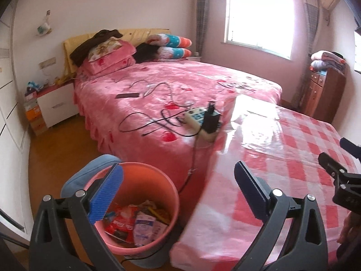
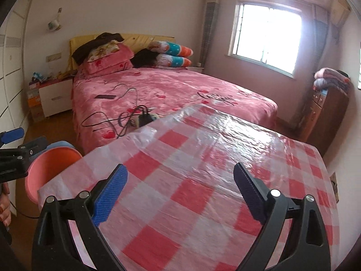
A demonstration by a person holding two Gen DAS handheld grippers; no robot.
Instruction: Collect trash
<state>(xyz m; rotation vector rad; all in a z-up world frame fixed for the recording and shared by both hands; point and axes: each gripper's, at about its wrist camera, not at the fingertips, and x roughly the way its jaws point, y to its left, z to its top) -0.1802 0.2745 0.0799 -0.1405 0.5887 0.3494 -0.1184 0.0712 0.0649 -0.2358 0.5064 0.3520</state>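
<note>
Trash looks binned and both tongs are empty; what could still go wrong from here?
1. The bin stands tight against the table edge, just below the left tongs; a low swing could tip it.
2. A cable hangs from the power strip on the bed down beside the bin; open tongs might snag it.
3. The glossy table cover could catch the right tongs.

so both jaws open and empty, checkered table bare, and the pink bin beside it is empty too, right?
One thing is off: the pink bin is not empty. The left wrist view shows wrappers and packets lying in it. The rest holds: the left gripper and right gripper have their jaws open with nothing between them, and the checkered table is bare.
</note>
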